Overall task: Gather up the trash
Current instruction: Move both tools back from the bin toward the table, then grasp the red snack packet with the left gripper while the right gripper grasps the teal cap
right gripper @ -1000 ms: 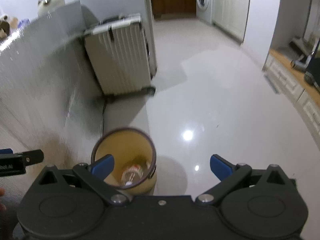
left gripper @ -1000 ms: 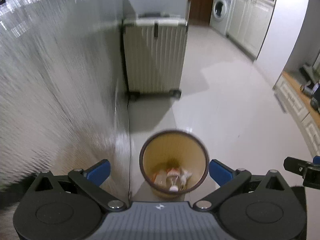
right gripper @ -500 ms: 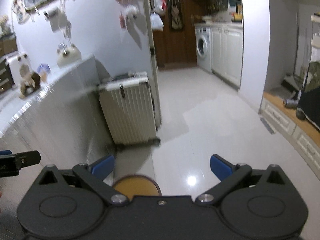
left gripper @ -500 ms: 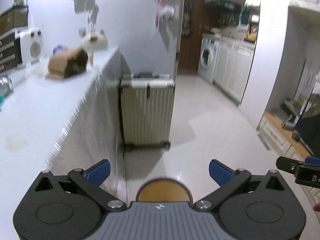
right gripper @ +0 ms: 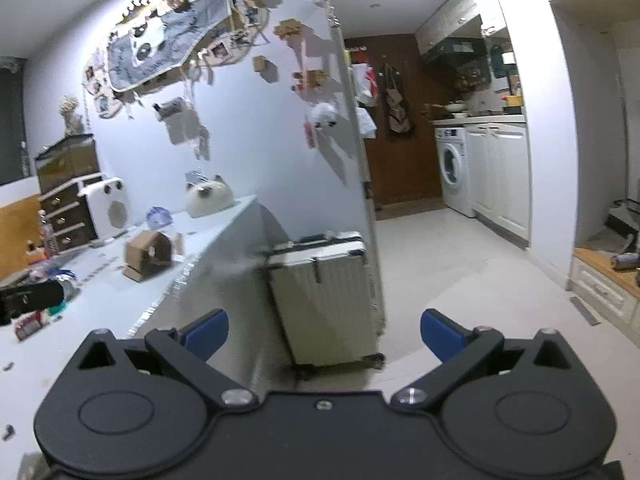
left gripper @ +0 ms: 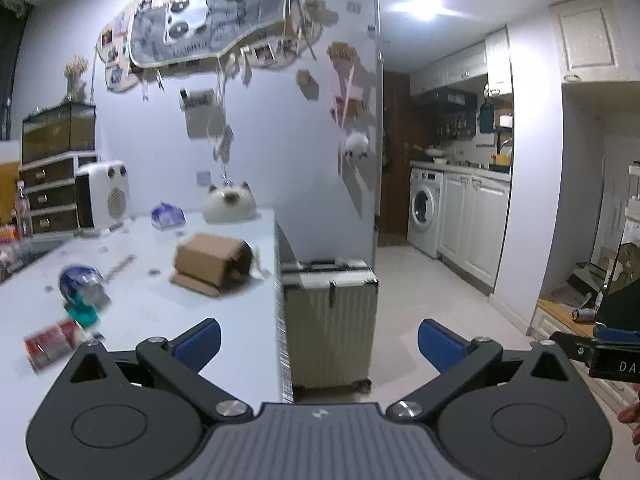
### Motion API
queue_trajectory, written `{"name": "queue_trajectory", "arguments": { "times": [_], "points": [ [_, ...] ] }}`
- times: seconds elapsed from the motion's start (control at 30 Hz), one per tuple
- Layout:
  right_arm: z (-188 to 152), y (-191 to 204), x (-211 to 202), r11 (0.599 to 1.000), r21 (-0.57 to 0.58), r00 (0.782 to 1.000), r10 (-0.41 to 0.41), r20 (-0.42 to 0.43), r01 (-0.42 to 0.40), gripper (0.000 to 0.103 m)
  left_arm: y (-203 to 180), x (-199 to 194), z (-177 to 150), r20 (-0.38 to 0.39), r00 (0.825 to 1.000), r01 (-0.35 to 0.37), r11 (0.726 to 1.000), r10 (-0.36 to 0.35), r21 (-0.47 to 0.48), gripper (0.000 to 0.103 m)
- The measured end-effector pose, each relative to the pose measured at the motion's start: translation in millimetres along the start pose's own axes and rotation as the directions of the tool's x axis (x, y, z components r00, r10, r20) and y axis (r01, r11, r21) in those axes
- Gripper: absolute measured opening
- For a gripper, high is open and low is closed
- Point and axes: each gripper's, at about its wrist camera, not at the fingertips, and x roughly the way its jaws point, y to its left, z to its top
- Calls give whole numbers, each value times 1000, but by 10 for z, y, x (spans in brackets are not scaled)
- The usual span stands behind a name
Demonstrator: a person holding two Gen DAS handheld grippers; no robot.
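Observation:
On the white table (left gripper: 152, 312) lie a brown cardboard box (left gripper: 214, 262), a crushed blue and clear plastic bottle (left gripper: 82, 292) and a red can (left gripper: 50, 344) at the left. My left gripper (left gripper: 318, 342) is open and empty, raised over the table's right edge. My right gripper (right gripper: 322, 334) is open and empty, to the right of the table. The box also shows in the right wrist view (right gripper: 148, 254), with the can (right gripper: 28, 324) at the far left. The bin is out of view.
A pale ribbed suitcase (left gripper: 330, 320) stands on the floor against the table's end. A white heater (left gripper: 104, 194), a cat-shaped object (left gripper: 228, 204) and drawers (left gripper: 48, 200) sit at the table's back. A washing machine (left gripper: 426, 212) and cabinets line the right.
Both grippers have tilted up from the bin on the floor. The bin has dropped out of view and the table top with its trash has come into view.

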Motion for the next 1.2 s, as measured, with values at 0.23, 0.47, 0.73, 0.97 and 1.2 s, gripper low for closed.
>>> {"name": "queue_trajectory", "arguments": {
  "times": [0.23,0.47,0.73,0.97,1.2],
  "points": [
    [71,458,123,997,5,997,80,15,-80,103,800,-41,205,22,999,-45,996,44,77,103],
    [154,995,382,989,-27,988,149,27,-148,103,1694,157,303,4,994,-108,991,108,84,103],
    [292,1554,816,975,-87,978,209,18,-207,103,2666,717,113,-134,990,-28,995,41,98,103],
    [420,2025,1284,954,-131,963,269,-22,-270,103,3167,1043,-162,-252,968,38,996,-17,78,103],
    [510,2704,1679,895,-203,918,384,-103,-397,103,3424,1203,-283,-303,950,93,995,-78,38,101]
  ]
}}
